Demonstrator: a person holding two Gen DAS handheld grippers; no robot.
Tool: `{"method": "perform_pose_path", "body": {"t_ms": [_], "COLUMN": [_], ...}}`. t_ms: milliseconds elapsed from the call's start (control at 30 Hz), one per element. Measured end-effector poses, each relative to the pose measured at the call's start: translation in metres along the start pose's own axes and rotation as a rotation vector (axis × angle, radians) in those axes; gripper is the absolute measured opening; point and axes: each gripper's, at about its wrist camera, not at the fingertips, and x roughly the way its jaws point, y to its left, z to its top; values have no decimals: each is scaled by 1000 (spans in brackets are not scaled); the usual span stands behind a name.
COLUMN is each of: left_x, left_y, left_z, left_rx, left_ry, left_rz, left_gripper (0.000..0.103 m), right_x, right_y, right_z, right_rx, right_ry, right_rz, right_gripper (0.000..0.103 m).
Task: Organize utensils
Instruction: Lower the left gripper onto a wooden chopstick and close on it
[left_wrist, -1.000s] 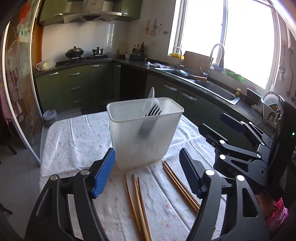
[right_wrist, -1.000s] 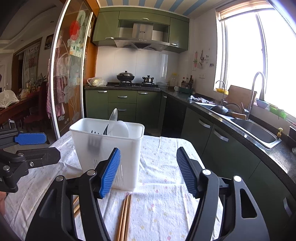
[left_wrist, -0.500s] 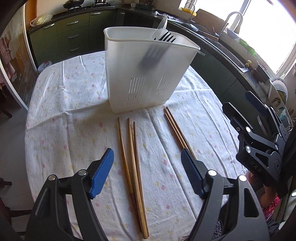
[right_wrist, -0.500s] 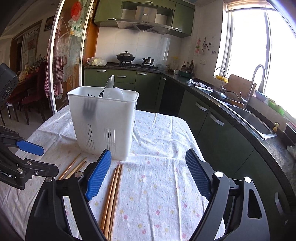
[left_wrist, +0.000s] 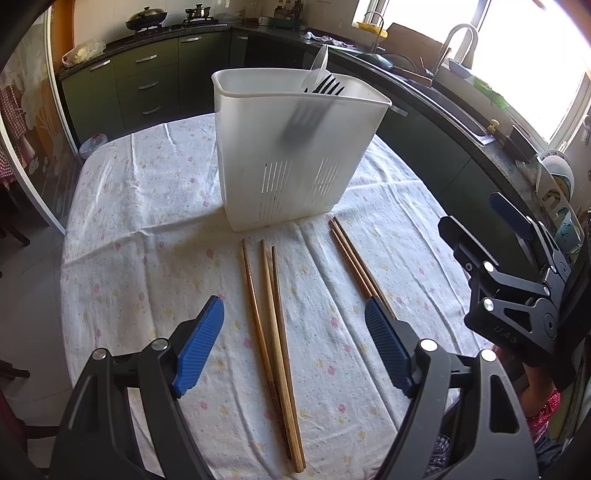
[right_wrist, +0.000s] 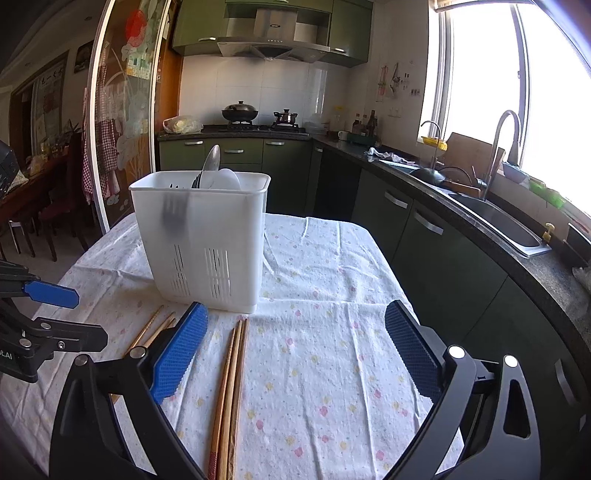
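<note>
Chopsticks (left_wrist: 271, 325) lie loose on the cloth-covered counter (left_wrist: 147, 206) before the white caddy (left_wrist: 291, 147), between the left tool's (left_wrist: 293, 345) just-widened, empty jaws. Lower squarely and pinch all three together; the right tool (right_wrist: 293, 352) has also spread, empty.

A white holder (left_wrist: 295, 155) stands far on the table with a fork (left_wrist: 327, 86) inside. Brown chopsticks (left_wrist: 273, 332) lie near it.

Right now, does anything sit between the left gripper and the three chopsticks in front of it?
Nothing visible does. The left gripper hangs open above the three chopsticks, only bare tablecloth around them. The white caddy stands beyond their far tips, and the other pair lies apart.
</note>
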Motion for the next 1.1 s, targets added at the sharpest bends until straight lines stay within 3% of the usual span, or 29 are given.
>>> {"method": "perform_pose_path", "body": {"t_ms": [500,667,933,1100], "left_x": [-7,3,58,79], "left_y": [2,9,49,54], "left_z": [-2,0,15,20], "left_rx": [33,28,-138,-147], "left_ry": [-21,13,190,243], "left_rz": [38,48,60,79], "left_gripper": [75,74,43,39], "right_x": [1,1,-1,2], "right_y": [1,-2,-10,-16], "right_z": [-5,-6,-9,-12], "right_rx": [16,28,45,59], "right_ry": [13,20,30,43], "right_rz": [-3,7,13,9], "right_gripper": [96,96,96,96]}}
